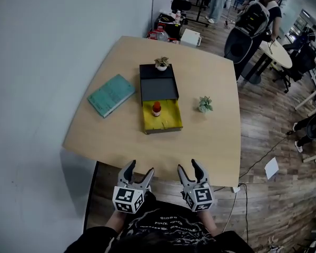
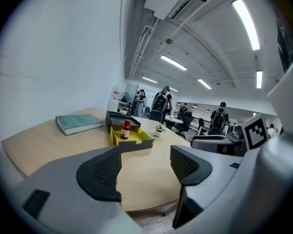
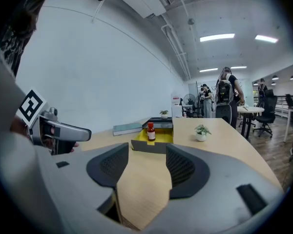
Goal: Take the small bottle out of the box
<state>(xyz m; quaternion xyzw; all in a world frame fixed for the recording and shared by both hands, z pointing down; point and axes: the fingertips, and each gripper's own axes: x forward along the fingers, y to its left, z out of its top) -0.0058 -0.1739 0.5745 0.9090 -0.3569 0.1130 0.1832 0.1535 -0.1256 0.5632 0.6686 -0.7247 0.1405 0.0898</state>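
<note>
Well, small bottle (image 1: 156,109) upright, cap (image 1: 156,104) up.

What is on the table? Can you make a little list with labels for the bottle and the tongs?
bottle: red cap, standing in the yellow box, untouched
yellow box: open-topped, against a black case
book: teal, left of the box
small plant: on the black case
second plant: right of the box
left tongs: open, empty, short of the table
right tongs: open, empty, beside the left

On your table (image 1: 210,141), the small bottle (image 1: 156,108) stands in the box (image 1: 171,121) at centre; a book (image 1: 111,94) lies left of it; a plant (image 1: 205,104) right; a second plant (image 1: 161,63) on its far end.
</note>
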